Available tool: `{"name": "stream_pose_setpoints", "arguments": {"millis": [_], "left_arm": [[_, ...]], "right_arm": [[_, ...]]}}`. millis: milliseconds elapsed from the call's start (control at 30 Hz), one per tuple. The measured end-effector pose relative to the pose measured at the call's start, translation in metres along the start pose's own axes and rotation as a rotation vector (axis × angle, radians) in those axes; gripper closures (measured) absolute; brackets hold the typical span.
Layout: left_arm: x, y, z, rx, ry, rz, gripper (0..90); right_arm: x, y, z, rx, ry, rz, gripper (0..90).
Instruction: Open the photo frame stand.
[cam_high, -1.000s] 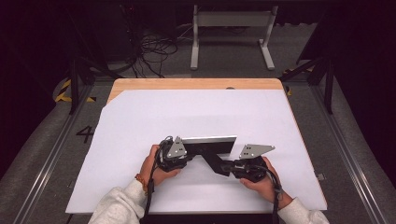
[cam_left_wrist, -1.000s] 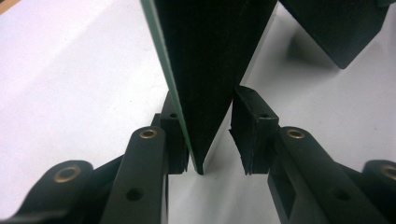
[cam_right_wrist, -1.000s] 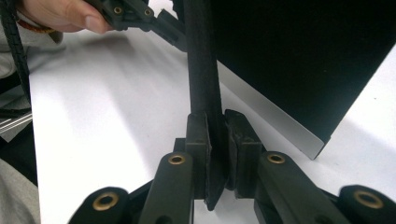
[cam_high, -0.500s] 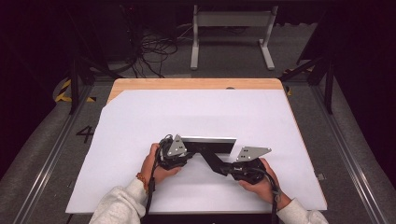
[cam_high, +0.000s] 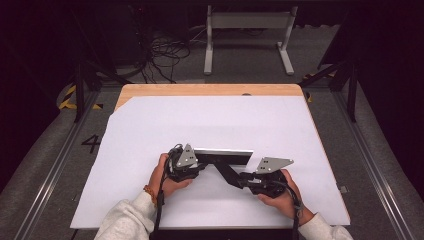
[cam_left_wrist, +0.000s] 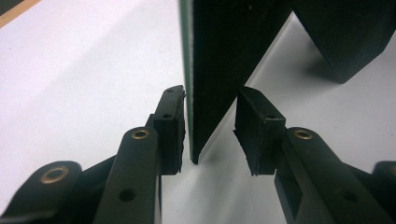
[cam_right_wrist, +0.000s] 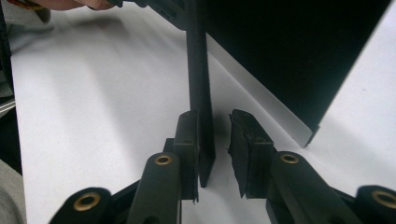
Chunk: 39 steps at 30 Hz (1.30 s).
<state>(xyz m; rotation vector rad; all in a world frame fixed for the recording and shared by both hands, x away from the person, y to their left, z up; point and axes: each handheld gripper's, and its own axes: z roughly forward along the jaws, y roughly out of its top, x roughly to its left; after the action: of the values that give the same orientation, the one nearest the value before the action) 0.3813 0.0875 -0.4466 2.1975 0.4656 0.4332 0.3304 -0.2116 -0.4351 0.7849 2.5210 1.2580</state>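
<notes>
White table cover (cam_high: 210, 125), wooden tabletop edge (cam_high: 200, 90), tangled cables (cam_high: 165, 52), possibly a metal stand (cam_high: 247, 20)

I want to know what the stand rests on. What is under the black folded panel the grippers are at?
The black panel stands on edge on the white sheet that covers the wooden table. Its lower edge meets bare sheet beside the left gripper. The table surface beneath the sheet is covered.

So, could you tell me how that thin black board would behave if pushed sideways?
Probably stiff: the black board stands straight, with no sag. It looks apt to tip, since it rests on a thin edge, with a gap to one pad of the left gripper. Likely light, being so thin.
</notes>
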Motion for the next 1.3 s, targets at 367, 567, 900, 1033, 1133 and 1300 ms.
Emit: {"name": "stream_pose_setpoints", "arguments": {"millis": [367, 567, 900, 1033, 1133, 1300], "left_arm": [[0.003, -0.002, -0.017, -0.035, -0.006, -0.017, 66.4], [0.003, -0.003, -0.023, -0.054, -0.019, -0.02, 67.7], [0.002, -0.001, -0.028, -0.063, -0.02, -0.003, 69.3], [0.002, -0.001, -0.03, -0.072, -0.018, -0.002, 70.8], [0.003, 0.0, -0.031, -0.077, -0.015, -0.005, 70.7], [0.004, 0.002, -0.033, -0.093, -0.012, -0.014, 69.3]], "right_arm": [[0.001, 0.005, -0.012, -0.019, -0.025, -0.031, 67.6], [0.0, 0.007, -0.018, -0.032, -0.05, -0.038, 66.2], [-0.003, 0.008, -0.031, -0.068, -0.1, -0.049, 68.2], [-0.005, 0.009, -0.034, -0.089, -0.143, -0.055, 70.3], [-0.007, 0.009, -0.035, -0.101, -0.163, -0.056, 71.0], [-0.011, 0.012, -0.033, -0.124, -0.18, -0.053, 70.8]]}}
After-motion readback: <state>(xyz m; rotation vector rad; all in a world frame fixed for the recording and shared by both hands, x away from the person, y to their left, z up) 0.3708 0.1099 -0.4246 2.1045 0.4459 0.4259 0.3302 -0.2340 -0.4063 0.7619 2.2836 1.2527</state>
